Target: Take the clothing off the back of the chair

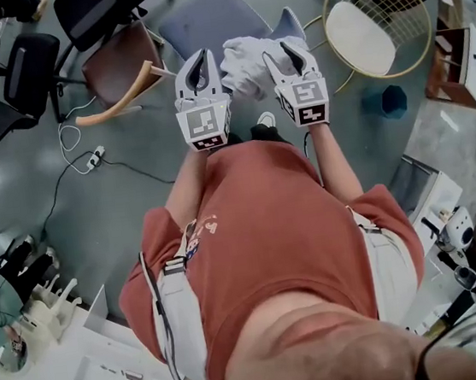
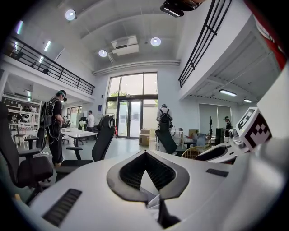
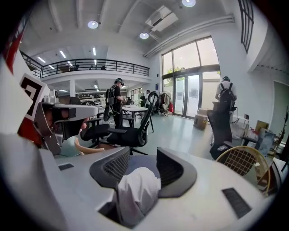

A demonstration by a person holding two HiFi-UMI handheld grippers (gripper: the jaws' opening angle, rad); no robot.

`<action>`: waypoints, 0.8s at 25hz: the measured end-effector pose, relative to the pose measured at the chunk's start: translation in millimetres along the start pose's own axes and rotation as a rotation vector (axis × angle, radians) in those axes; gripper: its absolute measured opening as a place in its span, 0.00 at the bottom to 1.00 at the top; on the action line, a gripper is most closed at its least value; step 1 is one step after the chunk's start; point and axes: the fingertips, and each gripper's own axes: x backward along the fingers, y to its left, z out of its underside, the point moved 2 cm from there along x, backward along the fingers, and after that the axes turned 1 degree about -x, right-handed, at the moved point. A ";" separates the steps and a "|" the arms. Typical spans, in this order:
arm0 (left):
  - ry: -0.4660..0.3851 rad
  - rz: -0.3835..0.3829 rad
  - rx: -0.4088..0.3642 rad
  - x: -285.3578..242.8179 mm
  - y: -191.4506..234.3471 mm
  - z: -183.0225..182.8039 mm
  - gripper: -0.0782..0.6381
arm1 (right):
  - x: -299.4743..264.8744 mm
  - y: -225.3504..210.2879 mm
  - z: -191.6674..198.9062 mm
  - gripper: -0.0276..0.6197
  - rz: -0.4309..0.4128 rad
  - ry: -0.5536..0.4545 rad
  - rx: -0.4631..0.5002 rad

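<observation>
Head view: shows the white clothing (image 1: pixel 244 62) bunched over the near edge of the chair (image 1: pixel 209 21), between left tongs (image 1: pixel 201 60) and right tongs (image 1: pixel 292 52). Touches the right tongs, sits just beside the left. Runs its long axis crosswise, tong to tong.

Left gripper view: shows left tongs (image 2: pixel 145 154) pressed together at the tips, no fabric identifiable between.

Right gripper view: shows right tongs (image 3: pixel 143 155) pinching a fold of clothing (image 3: pixel 135 191). Probably calls for a lift away from the chair, right side leading.

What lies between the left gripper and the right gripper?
A bunched white cloth garment spans the gap between the left gripper and the right gripper, clearest in the head view; the right gripper is shut on it.
</observation>
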 end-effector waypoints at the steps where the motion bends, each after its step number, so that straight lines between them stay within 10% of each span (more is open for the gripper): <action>1: 0.008 0.005 0.002 0.6 -0.3 4.9 0.13 | -1.8 1.6 4.6 0.36 -0.007 0.011 -0.004; 20: 0.084 0.022 -0.016 -7.2 2.7 55.9 0.13 | -24.9 -0.3 91.8 0.70 -0.058 0.236 -0.056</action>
